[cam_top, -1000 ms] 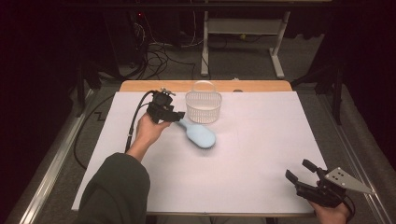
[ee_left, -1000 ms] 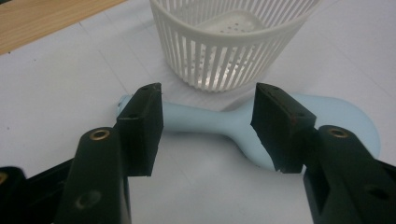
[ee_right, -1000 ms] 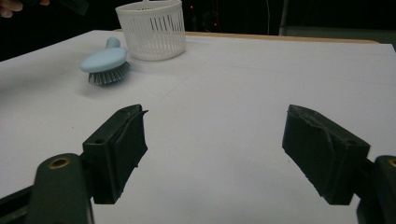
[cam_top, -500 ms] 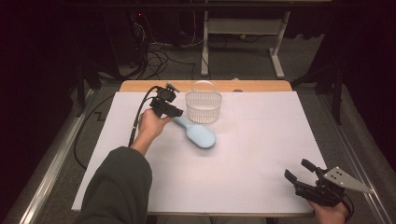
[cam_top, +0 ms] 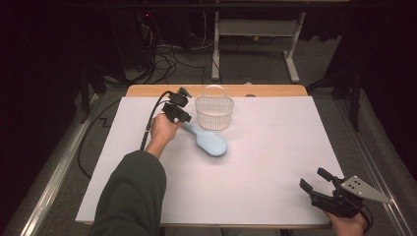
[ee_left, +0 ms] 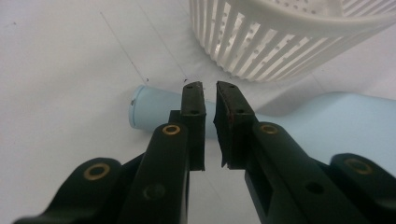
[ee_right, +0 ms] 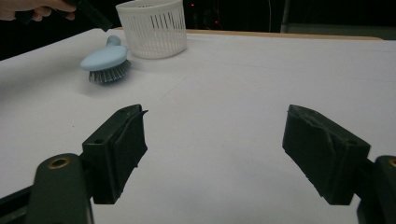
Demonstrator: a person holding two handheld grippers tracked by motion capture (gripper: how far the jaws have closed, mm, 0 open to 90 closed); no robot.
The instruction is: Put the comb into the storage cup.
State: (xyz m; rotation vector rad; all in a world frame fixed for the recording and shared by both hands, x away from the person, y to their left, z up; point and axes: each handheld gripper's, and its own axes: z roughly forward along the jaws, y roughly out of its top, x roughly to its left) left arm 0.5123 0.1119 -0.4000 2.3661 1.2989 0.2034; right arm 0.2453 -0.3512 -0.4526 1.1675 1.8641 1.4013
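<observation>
A light-blue brush (cam_top: 211,143) lies bristles down on the white table cover, its handle pointing at a white slotted basket (cam_top: 214,112). My left gripper (cam_top: 184,119) is at the handle's end; its jaws have just been closing. In the left gripper view its pads (ee_left: 194,100) stand almost together, a thin slit left, nothing between them; the brush handle (ee_left: 154,109) runs crosswise just behind the tips. Touch cannot be told. My right gripper (cam_top: 311,178) rests open near the front right corner, jaws wide apart (ee_right: 215,144), with nothing in them.
The basket (ee_left: 280,42) stands just beyond the brush handle, near the far table edge. A black cable (cam_top: 147,128) trails from the left gripper over the left side. From the right gripper view the brush (ee_right: 105,58) and basket (ee_right: 152,28) lie far ahead.
My left hand has moved right and slightly down to the brush handle, and its jaws have closed from half open to nearly together. The right gripper, brush and basket have stayed put.
</observation>
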